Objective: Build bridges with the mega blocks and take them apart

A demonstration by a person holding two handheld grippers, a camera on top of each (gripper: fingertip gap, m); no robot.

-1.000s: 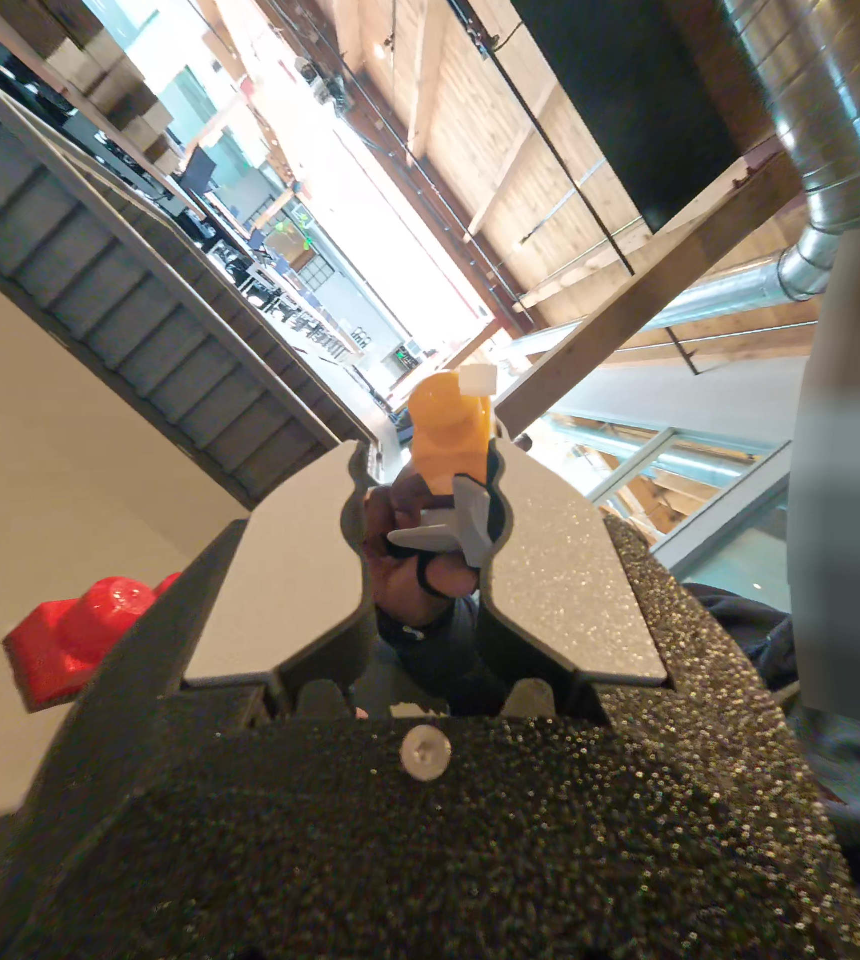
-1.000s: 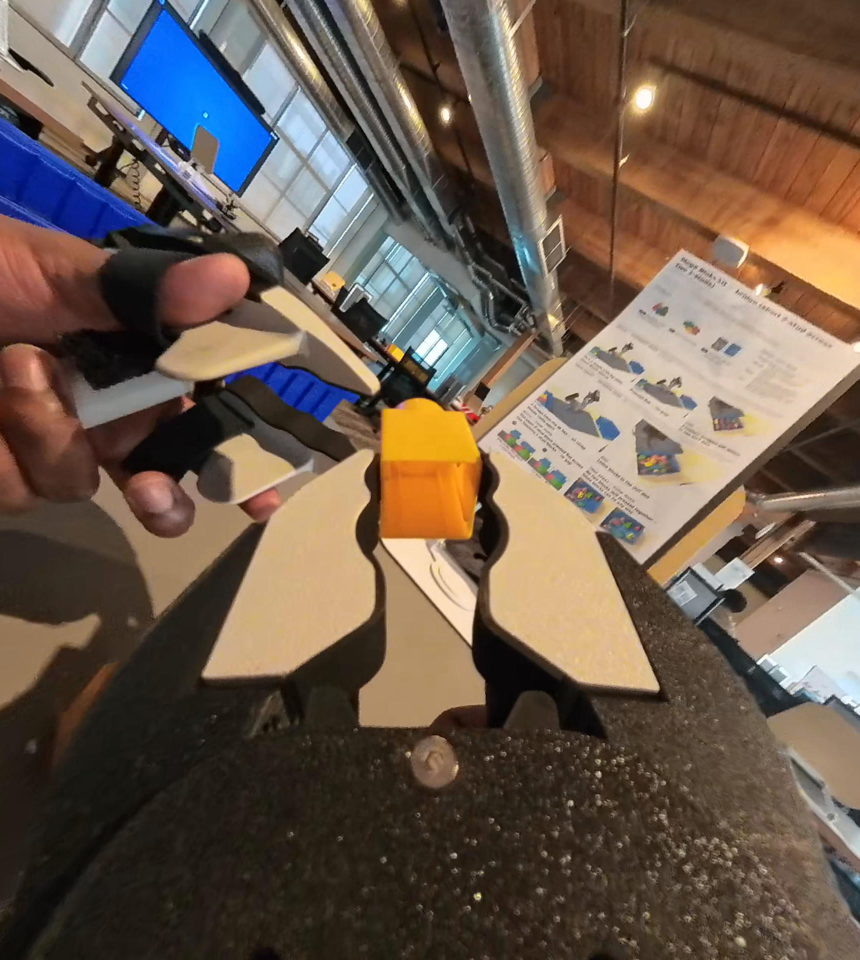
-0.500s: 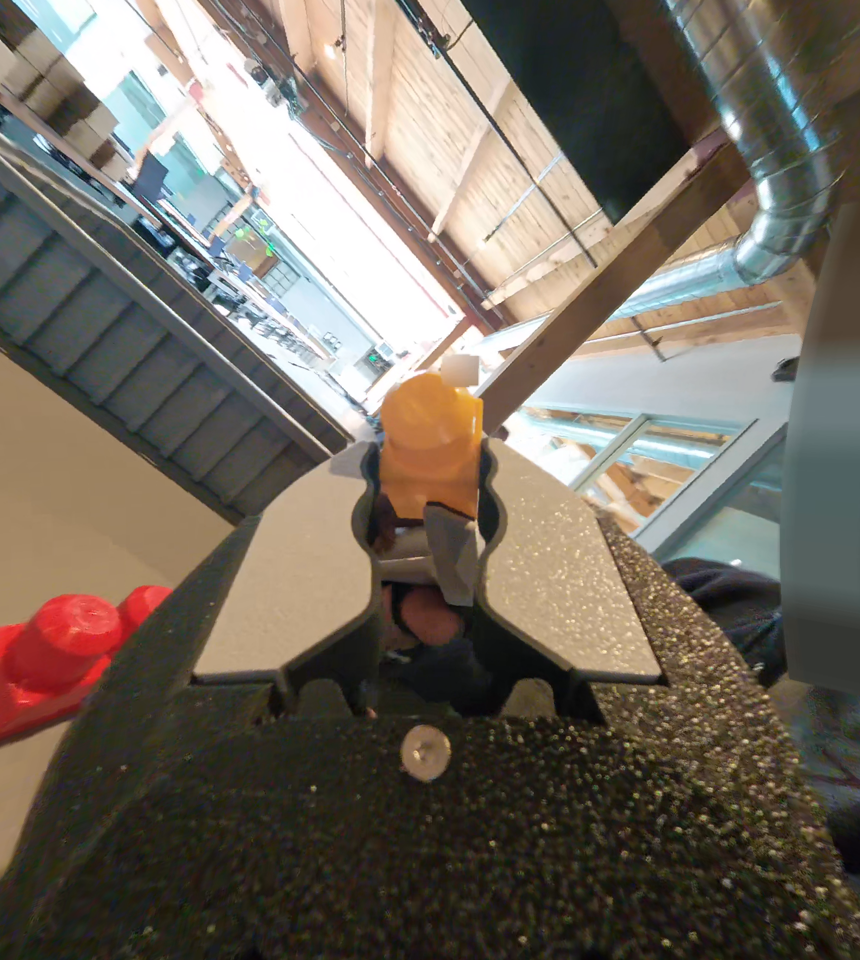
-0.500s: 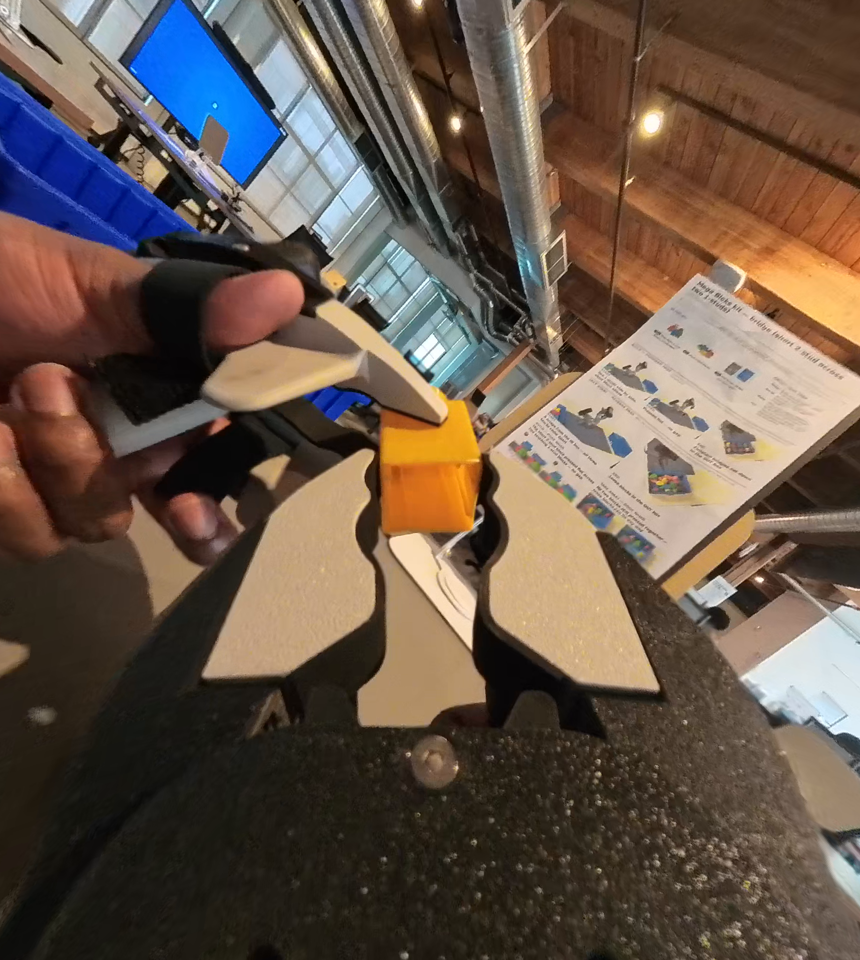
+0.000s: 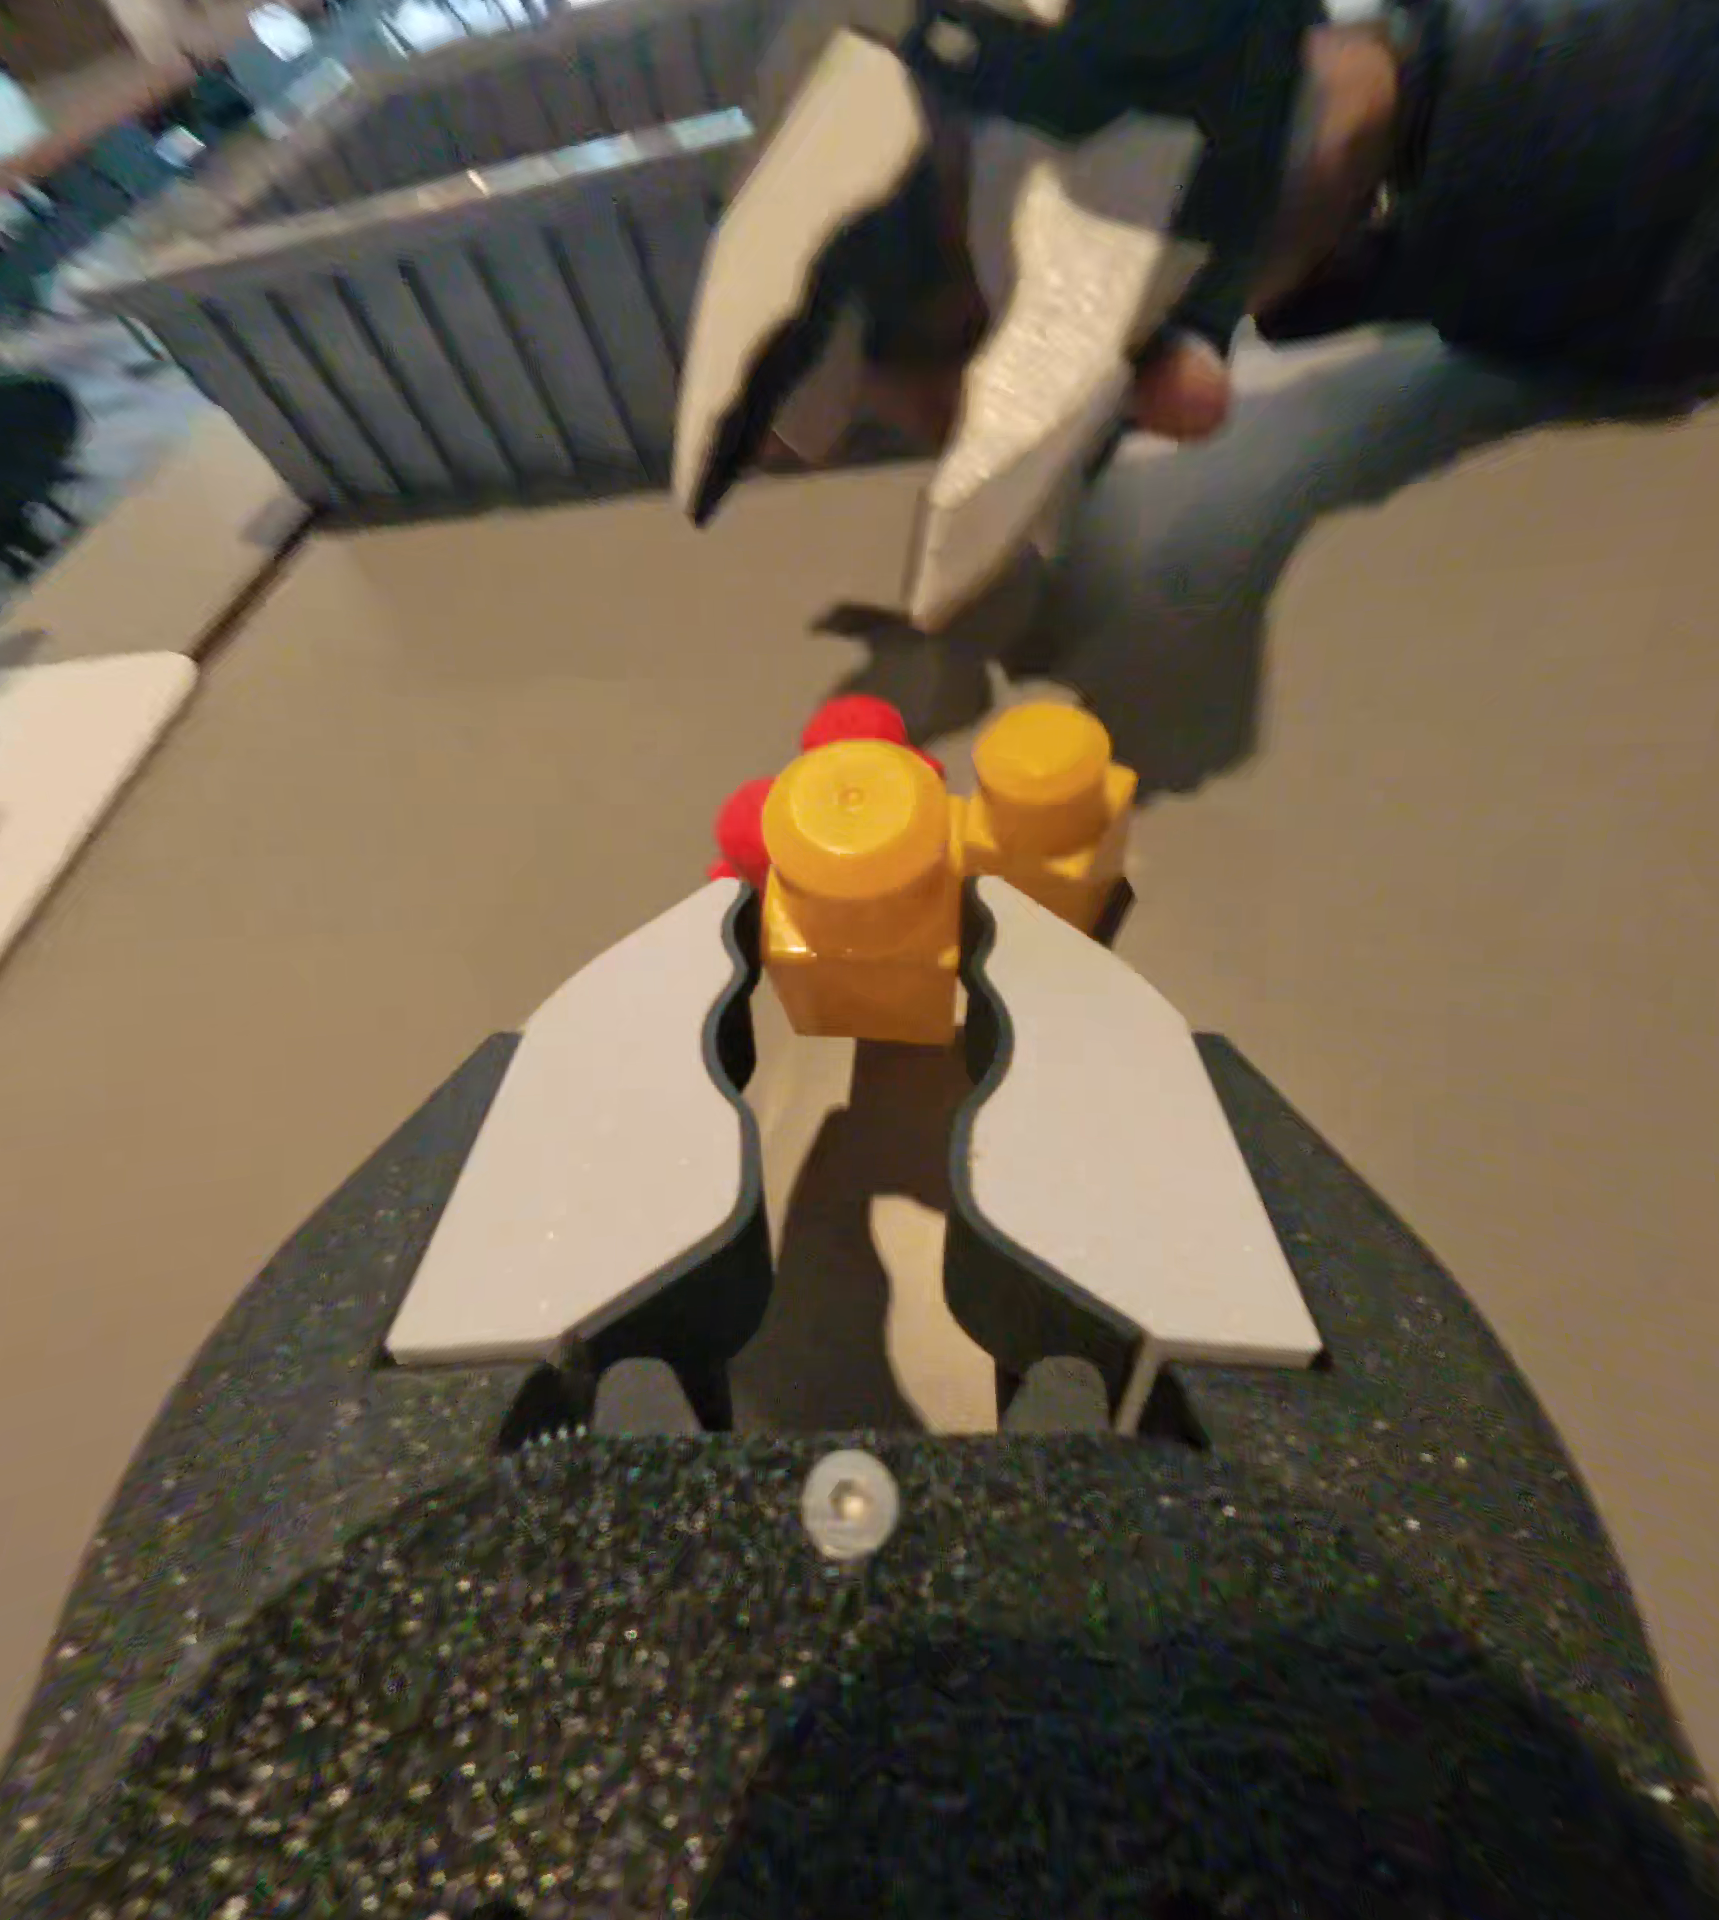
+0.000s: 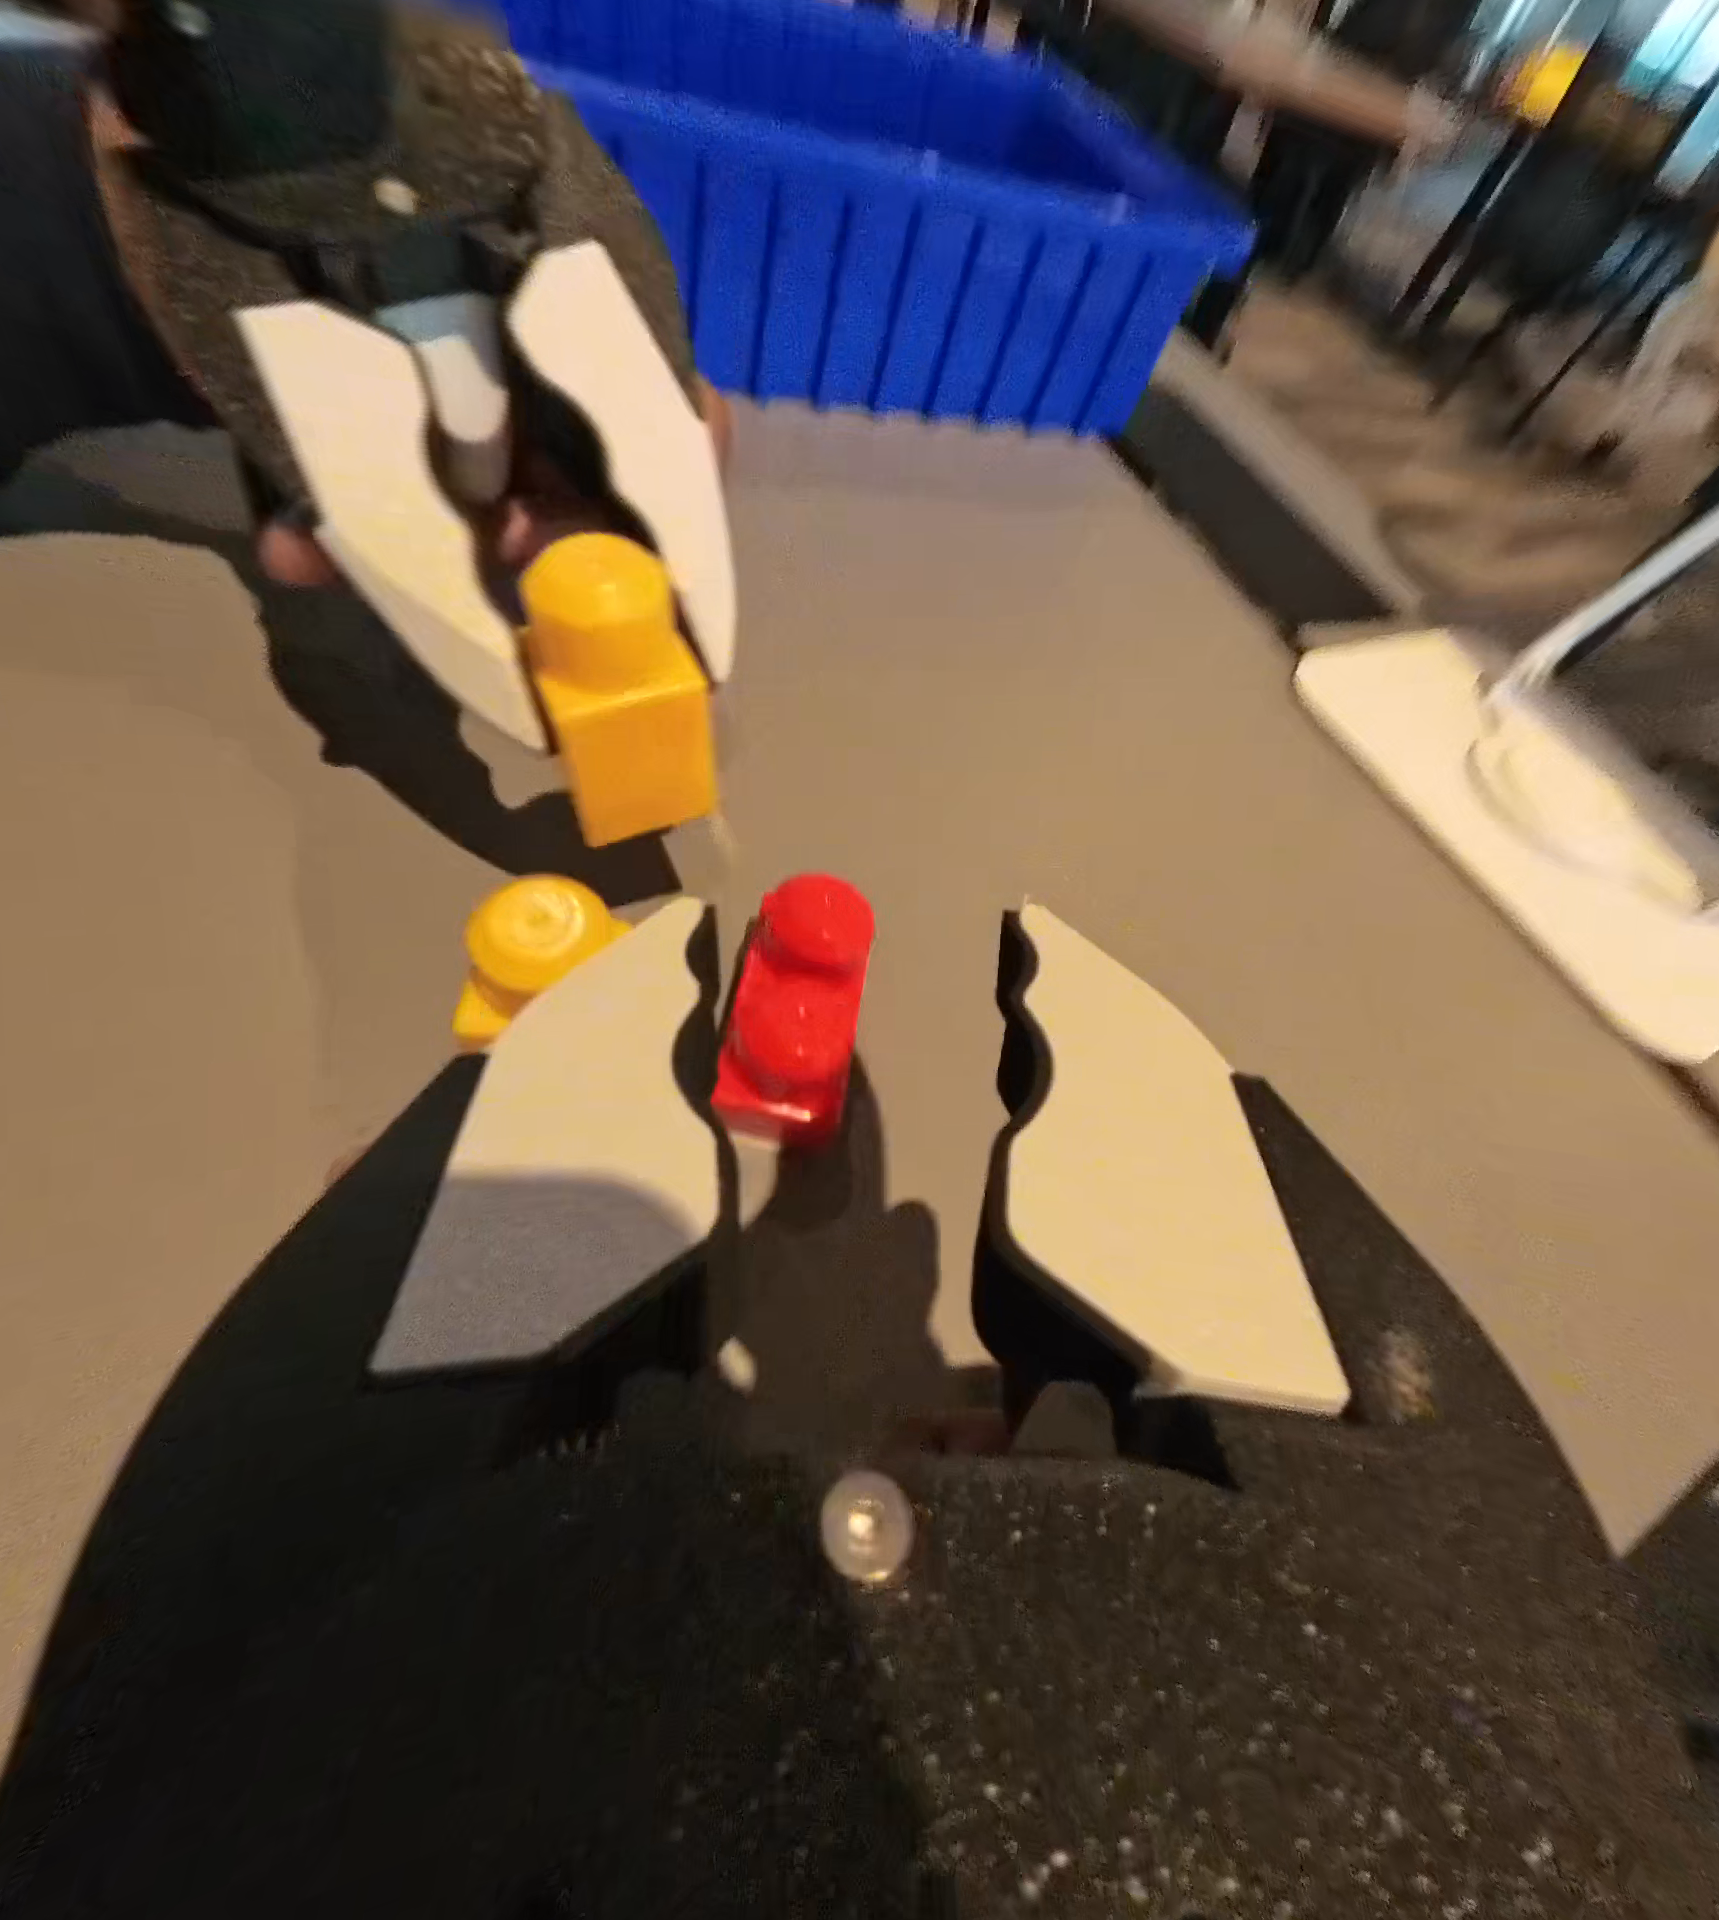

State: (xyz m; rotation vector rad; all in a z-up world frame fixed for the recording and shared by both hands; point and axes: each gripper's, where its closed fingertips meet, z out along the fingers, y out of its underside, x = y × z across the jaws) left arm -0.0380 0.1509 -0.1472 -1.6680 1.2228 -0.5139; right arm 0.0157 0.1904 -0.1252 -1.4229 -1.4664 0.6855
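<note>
Your table (image 5: 315, 935) is a flat tan surface that fills both views. At its far edge stands a blue ribbed bin (image 6: 917, 260) in the right wrist view, and a grey ribbed bin (image 5: 439, 322) in the left wrist view. A white base plate (image 6: 1520, 831) lies on the table off to your right side.

Your left gripper (image 5: 860, 956) has its fingers clamped on a yellow block (image 5: 860, 904), held with its stud up, above the table as the right wrist view shows. Your right gripper (image 6: 855, 935) is empty, its fingers spread wide, tips pointing down toward the table.

A red block (image 6: 793, 1008) with two studs sits on the table between those spread fingers, close to the left one; whether it touches it you cannot tell. A second yellow block (image 6: 522, 956) rests on the table just beside the red one, partly hidden behind your right gripper's left finger.
</note>
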